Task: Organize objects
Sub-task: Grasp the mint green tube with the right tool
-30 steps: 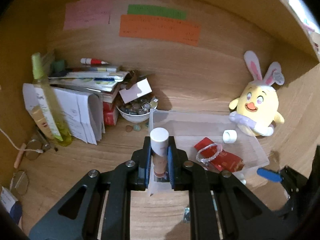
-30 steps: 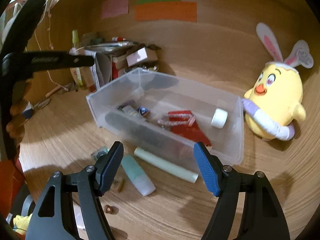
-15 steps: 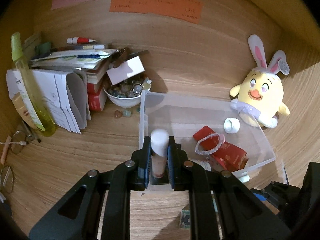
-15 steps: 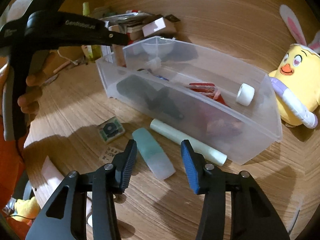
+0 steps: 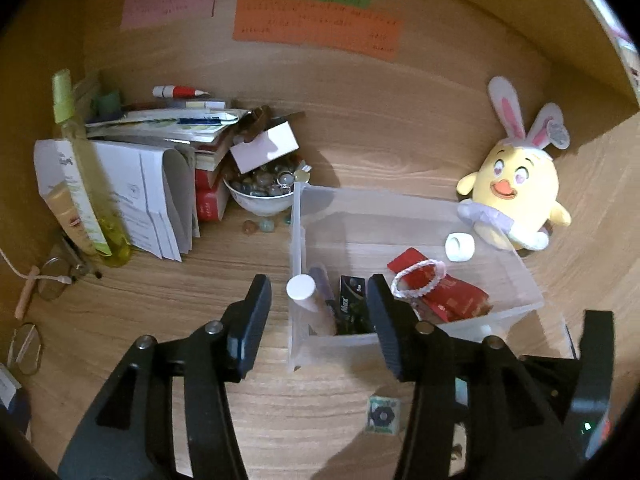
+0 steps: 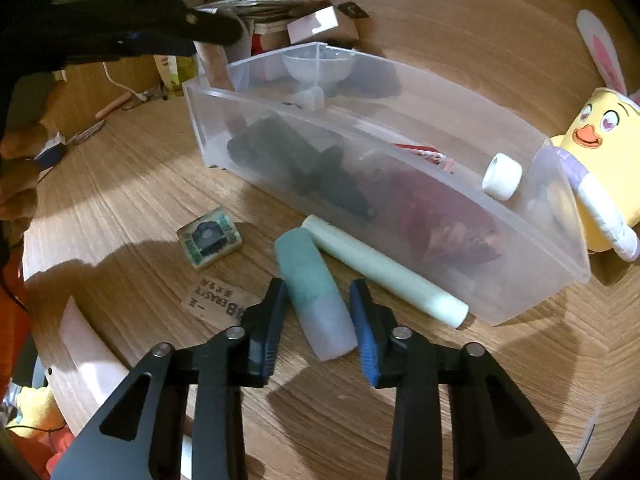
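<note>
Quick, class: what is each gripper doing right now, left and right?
Left gripper: opening, holding nothing; white-capped tube released inside the clear bin.
Right gripper: closing around the teal tube on the desk.

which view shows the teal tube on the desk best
The right wrist view: the teal tube lies in full sight on the desk, between the closing jaws of the right gripper, beside the clear bin. The left wrist view does not show it; the right gripper's black frame covers that spot.
</note>
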{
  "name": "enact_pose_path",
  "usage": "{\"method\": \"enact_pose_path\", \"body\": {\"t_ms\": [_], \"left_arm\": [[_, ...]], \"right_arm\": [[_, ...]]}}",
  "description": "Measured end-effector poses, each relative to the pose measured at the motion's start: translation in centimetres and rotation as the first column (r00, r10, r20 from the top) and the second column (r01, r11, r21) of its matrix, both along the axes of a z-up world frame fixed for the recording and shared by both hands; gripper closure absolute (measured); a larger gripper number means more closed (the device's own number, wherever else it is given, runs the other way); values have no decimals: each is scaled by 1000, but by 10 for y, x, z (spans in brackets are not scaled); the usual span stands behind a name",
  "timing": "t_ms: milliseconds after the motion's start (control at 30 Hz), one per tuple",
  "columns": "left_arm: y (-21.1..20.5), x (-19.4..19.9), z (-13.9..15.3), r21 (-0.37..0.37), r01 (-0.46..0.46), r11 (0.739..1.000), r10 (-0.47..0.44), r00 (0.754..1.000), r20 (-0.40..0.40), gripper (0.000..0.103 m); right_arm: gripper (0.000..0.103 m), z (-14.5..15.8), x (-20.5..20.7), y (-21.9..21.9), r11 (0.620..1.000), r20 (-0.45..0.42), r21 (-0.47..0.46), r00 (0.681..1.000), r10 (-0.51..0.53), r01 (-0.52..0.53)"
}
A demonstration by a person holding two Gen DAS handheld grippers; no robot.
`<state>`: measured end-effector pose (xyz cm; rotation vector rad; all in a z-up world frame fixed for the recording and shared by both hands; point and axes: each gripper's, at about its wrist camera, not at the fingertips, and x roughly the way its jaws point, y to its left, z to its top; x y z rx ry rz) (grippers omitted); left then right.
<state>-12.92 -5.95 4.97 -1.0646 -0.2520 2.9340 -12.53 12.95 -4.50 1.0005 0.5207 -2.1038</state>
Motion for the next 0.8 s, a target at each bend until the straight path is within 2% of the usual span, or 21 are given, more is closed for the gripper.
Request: {"method": "enact_pose_path", "body": {"t_ms": [167,267,533,800], "left_arm": [[1,21,8,3,17,1000,-17,1000,-20,40],[3,34,9,-1,33,999,-33,999,-25,35],[10,64,-1,-45,64,997,-64,998,2,29],[19,74,-37,-47,108,993,-103,990,98,29]], "right_arm": [[88,0,0,-1,1000,18,-13,1000,14,-13],[88,0,3,-3,1000,-2,0,1000,13,-13],[88,2,8,5,1000,-12,5,1000,2,-2],[88,6,13,26,999,-14,-13,999,-40,40]]}}
